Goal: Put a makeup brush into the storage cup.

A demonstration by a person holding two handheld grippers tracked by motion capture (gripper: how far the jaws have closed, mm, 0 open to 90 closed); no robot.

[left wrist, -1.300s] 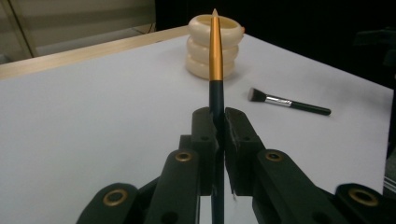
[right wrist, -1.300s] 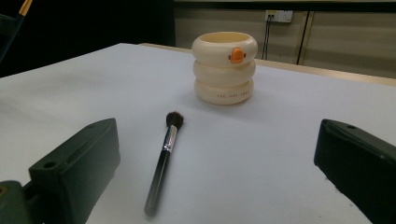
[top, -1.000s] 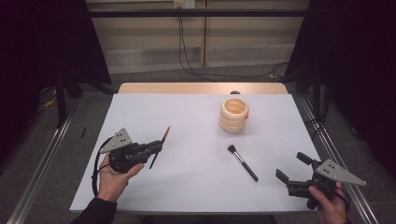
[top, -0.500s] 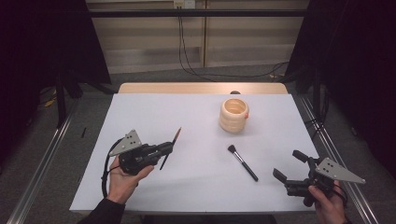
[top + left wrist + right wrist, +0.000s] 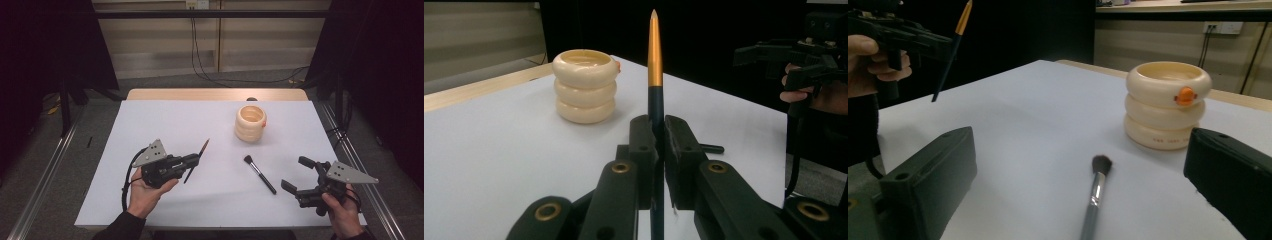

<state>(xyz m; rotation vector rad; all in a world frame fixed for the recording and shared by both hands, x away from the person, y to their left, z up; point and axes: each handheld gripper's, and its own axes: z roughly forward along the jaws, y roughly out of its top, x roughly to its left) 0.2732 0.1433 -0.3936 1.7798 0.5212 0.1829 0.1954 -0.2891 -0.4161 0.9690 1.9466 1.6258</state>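
A person's left claw [image 5: 191, 161] pinches a slim brush with a dark handle and gold tip [image 5: 654, 55], its jaws pressed tight on the shaft, while it travels across the white surface [image 5: 165, 120] toward a cream, ring-stacked holder [image 5: 250, 122]. Compared with a second ago, the left hand [image 5: 145, 192] has carried the brush rightward and nearer the middle of the surface; the holder has not moved. The brush hangs clear of the sheet, tilted, tip pointing up and away toward the holder.

The right claw [image 5: 296, 174] hovers with its jaws spread wide and nothing between them, just right of a second, black-bristled makeup brush [image 5: 259, 173] lying flat on the surface, below and a little right of the holder. That hand has lifted slightly since the earlier frames.

The shift suggests the held brush is bound for the holder's open top, though whether anything already sits inside the holder is hard to tell from these angles. The lying brush looks next in line for the open claw.
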